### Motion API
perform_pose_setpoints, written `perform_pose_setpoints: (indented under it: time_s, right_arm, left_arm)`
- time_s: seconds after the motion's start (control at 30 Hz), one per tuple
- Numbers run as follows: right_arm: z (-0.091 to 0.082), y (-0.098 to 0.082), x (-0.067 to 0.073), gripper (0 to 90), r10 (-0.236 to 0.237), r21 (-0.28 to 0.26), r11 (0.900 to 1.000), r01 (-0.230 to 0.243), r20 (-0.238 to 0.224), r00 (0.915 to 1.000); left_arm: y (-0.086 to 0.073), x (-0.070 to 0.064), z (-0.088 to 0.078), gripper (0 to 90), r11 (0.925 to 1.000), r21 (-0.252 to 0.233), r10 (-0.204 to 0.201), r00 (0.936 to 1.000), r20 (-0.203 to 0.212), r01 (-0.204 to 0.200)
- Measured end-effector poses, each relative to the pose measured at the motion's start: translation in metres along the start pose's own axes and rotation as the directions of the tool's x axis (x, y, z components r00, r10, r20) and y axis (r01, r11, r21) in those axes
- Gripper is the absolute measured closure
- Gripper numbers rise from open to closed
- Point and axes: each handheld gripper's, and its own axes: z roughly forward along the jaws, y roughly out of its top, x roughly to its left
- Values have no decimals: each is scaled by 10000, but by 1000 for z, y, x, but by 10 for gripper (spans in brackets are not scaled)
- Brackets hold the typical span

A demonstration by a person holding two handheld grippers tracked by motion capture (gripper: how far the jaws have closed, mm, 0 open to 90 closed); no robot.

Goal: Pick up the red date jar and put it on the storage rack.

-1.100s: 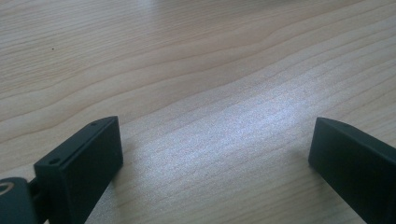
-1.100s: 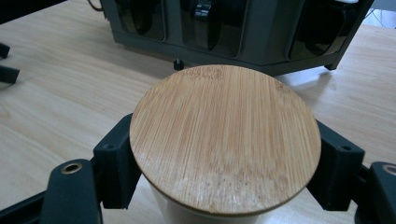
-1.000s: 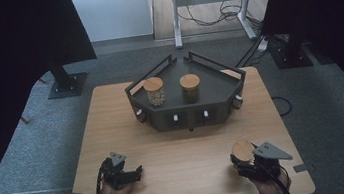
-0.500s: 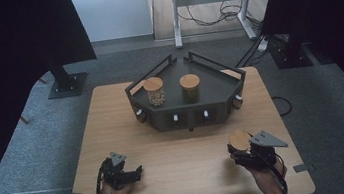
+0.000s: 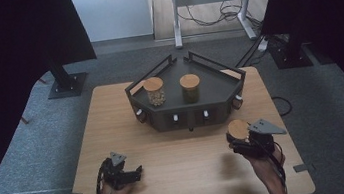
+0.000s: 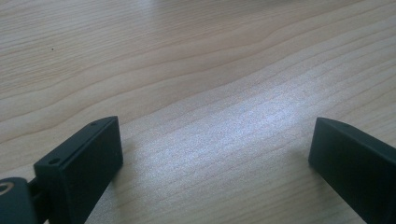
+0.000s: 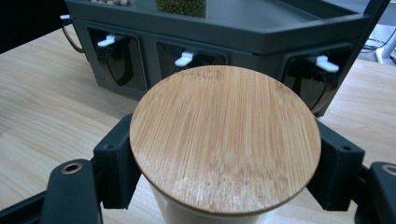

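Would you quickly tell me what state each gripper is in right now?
Left gripper: open, nothing between its jaws, low over the table.
Right gripper: shut on the jar with the bamboo lid.

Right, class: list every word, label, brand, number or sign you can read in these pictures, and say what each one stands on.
None: no readable text in any of the pictures.
Jar lid held in the right gripper: plain bamboo, no print.
Two jars on the dark rack: no labels visible.
White tabs on the rack's front: blank.
Left gripper and table: no markings.
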Motion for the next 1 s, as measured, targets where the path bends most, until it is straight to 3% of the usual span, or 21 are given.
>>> perform_pose_setpoints:
  time_s: [1.0]
  right_arm:
    - [23, 56, -24, 241, 82, 51, 10000, -84, 273, 9996]
  left_arm:
    - [0, 0, 0, 25, 10000, -37, -46, 10000, 11, 46]
